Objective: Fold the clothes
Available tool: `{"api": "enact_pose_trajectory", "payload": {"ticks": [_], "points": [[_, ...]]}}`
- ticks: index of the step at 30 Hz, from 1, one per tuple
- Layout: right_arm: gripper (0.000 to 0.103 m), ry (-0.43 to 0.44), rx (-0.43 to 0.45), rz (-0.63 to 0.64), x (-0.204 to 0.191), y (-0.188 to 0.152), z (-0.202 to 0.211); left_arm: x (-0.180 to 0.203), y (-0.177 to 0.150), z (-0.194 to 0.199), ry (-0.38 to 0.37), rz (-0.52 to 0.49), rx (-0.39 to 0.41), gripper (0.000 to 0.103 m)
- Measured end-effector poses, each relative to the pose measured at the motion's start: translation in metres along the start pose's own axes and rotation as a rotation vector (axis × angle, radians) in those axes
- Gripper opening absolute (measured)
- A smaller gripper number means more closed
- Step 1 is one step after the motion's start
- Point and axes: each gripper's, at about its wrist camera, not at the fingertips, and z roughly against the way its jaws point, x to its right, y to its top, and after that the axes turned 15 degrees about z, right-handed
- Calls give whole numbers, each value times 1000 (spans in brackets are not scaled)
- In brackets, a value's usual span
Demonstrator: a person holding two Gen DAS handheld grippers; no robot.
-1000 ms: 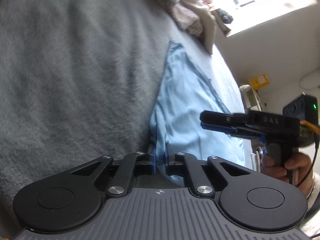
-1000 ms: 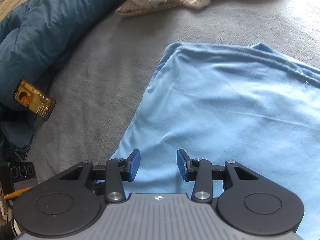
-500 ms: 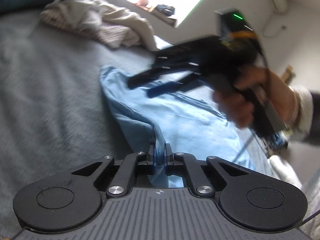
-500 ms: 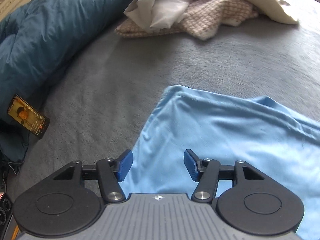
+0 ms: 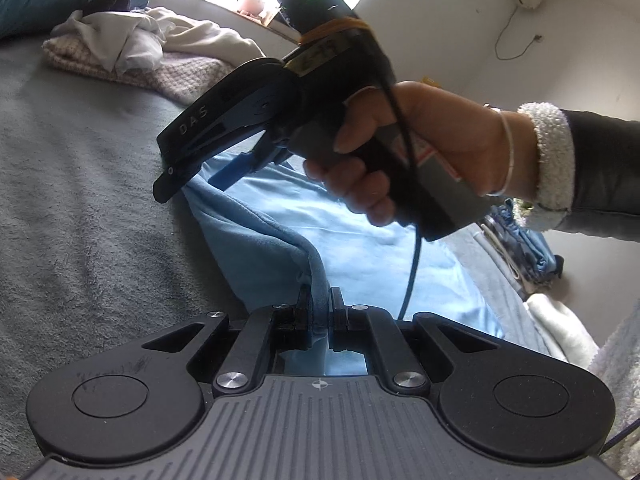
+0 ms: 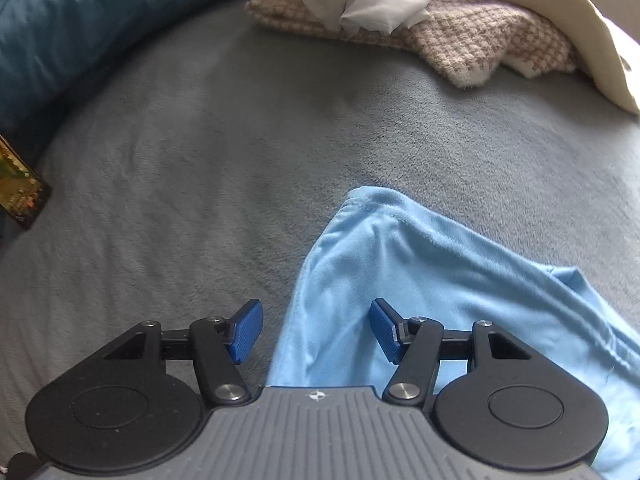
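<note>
Since the earlier frame, my right gripper (image 6: 316,332), jaws apart, advanced to the light-blue garment (image 6: 440,280) corner at 12 o'clock; my left gripper (image 5: 319,312) stays clamped on its edge.

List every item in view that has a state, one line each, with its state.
left gripper: shut on the light blue garment, pinching a raised edge.
right gripper: open, holding nothing, above the garment's corner.
light blue garment: spread on the grey blanket, one edge lifted.
pile of clothes: unfolded, heaped at the far side.
phone: screen lit, lying on the blanket.
</note>
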Motion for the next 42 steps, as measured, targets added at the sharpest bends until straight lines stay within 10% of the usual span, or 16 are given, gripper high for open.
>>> {"api": "enact_pose_trajectory", "payload": {"ticks": [15,24,42], "points": [[39,-111,-18,141,-8,2,-17,3,-3,-1,1,-9,-10,5],[7,-92,34,48,13,-7,-6,2,-3,3,-4,5,10,5],[5,-46,213,-138,64,-46,49,5,9,5,-5,99,56,5]]}}
